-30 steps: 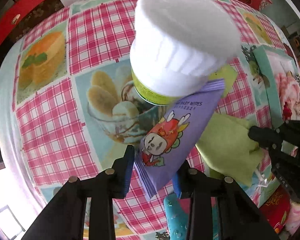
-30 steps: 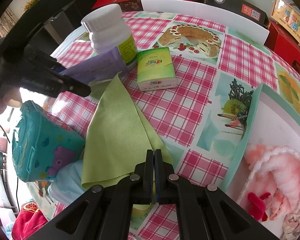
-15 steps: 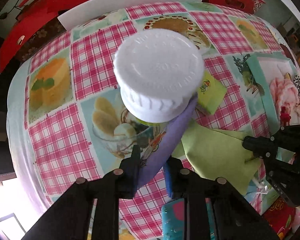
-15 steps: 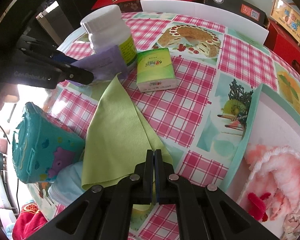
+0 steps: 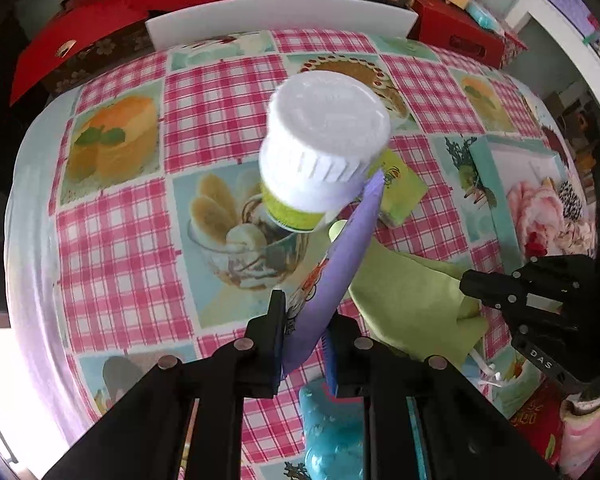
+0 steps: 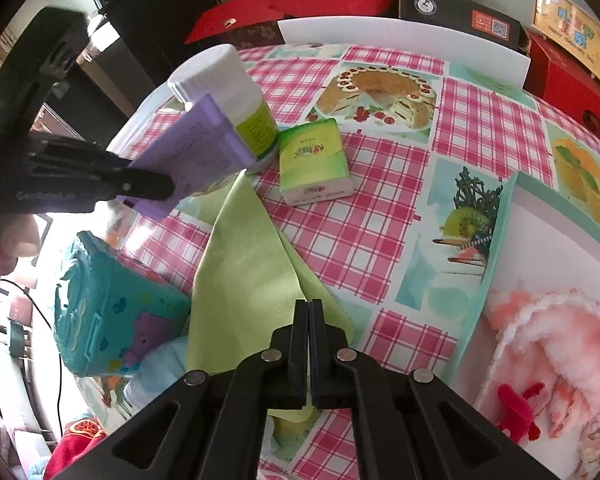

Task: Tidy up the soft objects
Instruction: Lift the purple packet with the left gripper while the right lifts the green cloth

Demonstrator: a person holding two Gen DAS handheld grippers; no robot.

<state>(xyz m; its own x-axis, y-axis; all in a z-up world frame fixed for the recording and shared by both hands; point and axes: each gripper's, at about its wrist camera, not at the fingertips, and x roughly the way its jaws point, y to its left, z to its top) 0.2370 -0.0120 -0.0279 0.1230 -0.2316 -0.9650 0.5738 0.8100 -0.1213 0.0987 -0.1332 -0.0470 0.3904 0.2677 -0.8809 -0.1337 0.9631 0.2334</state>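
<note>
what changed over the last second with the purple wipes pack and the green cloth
The left gripper closed onto the purple wipes pack and lifted it, turning it on edge beside the white-capped bottle. The right gripper stayed shut on the green cloth; tissue pack unmoved.

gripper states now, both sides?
Left gripper: shut on the purple wipes pack, lifted off the table.
Right gripper: shut, over the green cloth; whether it pinches the cloth cannot be told.
</note>
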